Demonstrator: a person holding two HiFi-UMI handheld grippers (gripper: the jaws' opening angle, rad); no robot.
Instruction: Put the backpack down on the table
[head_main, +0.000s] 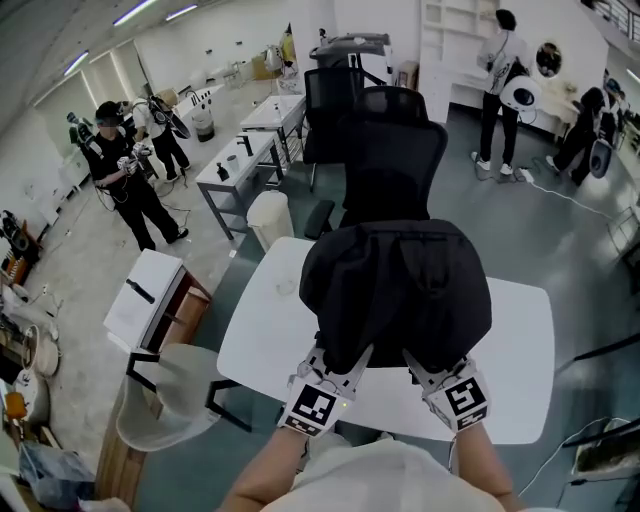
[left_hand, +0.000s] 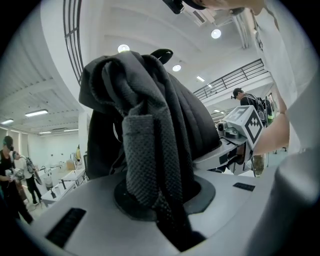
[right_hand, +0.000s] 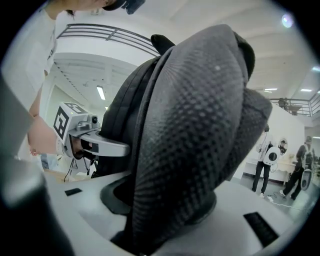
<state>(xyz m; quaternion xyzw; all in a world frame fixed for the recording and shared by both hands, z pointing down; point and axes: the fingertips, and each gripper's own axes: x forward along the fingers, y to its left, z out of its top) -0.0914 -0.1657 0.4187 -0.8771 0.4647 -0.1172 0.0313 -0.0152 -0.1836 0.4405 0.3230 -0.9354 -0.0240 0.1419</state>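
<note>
A black backpack (head_main: 395, 285) hangs in the air over the white table (head_main: 270, 320), held up from the near side by both grippers. My left gripper (head_main: 335, 362) is shut on a mesh shoulder strap (left_hand: 150, 165) that runs between its jaws. My right gripper (head_main: 425, 368) is shut on the thick padded strap (right_hand: 195, 145), which fills its jaws. In the left gripper view the backpack (left_hand: 150, 95) bulks up above the jaws, with the right gripper's marker cube (left_hand: 247, 122) beside it. In the right gripper view the left gripper (right_hand: 95, 142) shows at the left.
Two black office chairs (head_main: 385, 150) stand just beyond the table's far edge. A white bin (head_main: 268, 215) and a long desk (head_main: 240, 160) lie to the far left. A low cabinet (head_main: 150, 300) sits left of the table. People stand at the far left and far right.
</note>
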